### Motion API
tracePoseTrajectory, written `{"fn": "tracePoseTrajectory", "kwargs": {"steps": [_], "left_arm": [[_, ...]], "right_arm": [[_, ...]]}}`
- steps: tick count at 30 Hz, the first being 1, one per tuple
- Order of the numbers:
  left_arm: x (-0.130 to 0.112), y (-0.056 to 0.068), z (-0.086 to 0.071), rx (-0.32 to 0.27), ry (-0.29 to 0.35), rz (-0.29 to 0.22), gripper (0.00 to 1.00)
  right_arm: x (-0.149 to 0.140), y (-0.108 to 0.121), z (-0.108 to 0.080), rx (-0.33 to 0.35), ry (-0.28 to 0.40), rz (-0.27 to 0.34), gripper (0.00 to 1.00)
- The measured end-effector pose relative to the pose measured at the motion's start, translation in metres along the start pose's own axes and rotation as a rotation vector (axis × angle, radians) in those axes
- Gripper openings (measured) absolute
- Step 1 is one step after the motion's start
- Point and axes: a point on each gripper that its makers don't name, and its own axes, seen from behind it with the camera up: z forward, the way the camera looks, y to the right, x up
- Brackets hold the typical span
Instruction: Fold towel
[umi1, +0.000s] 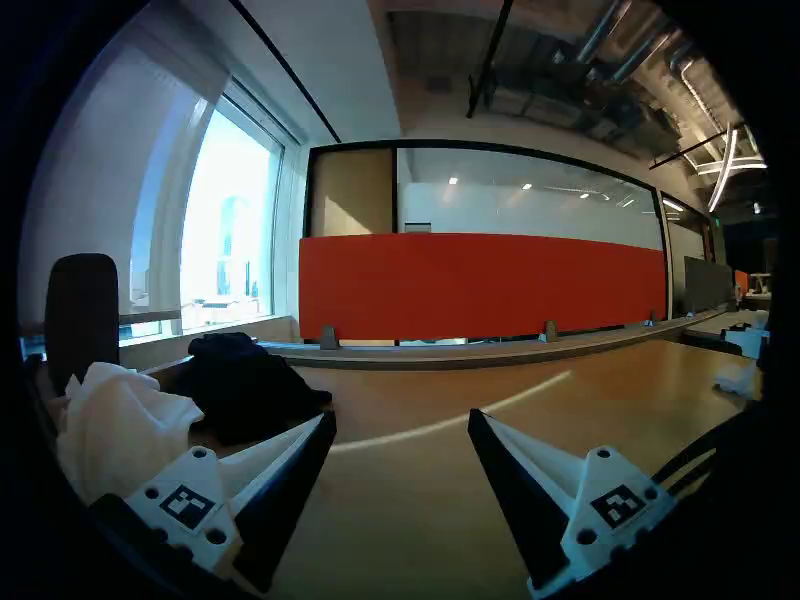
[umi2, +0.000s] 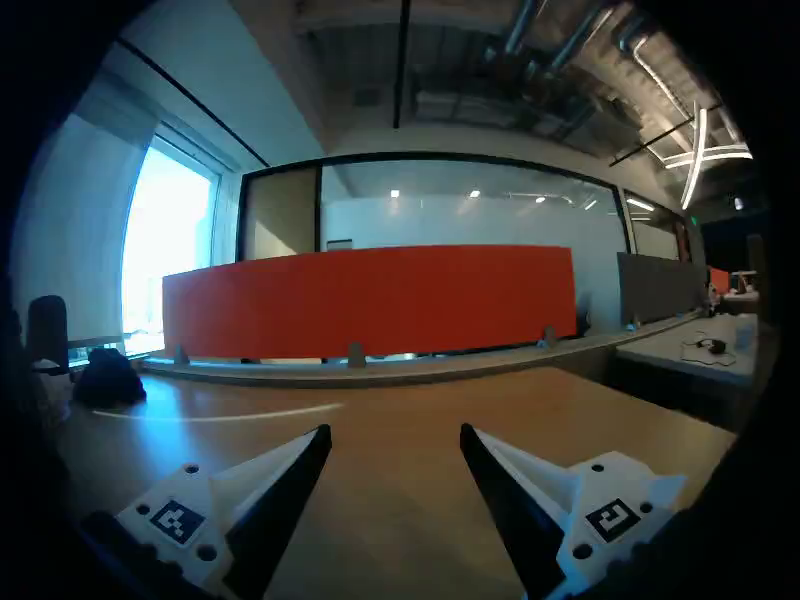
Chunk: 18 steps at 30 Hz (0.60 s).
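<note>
The white towel (umi1: 120, 425) lies crumpled on the desk (umi1: 410, 520), close off to the left of my left claw (umi1: 400, 415), with a black cloth (umi1: 245, 385) heaped just beside it, slightly farther ahead. My left claw is spread wide and grips nothing. My right claw (umi2: 395, 428) is likewise wide apart and empty, an orange partition (umi2: 370, 300) ahead of it

1 white towel (umi1: 120, 425) lies crumpled in a loose, unfolded heap at the far left of the wooden bench (umi1: 420, 490), touching a bunched black cloth (umi1: 245, 385) beside it.
</note>
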Motion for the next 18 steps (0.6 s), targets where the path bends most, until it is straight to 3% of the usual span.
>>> {"fn": "tracePoseTrajectory", "kwargs": {"steps": [18], "left_arm": [[0.000, 0.000, 0.001, 0.000, 0.000, 0.000, 0.98]], "right_arm": [[-0.006, -0.012, -0.001, 0.024, 0.001, -0.051, 1.00]]}}
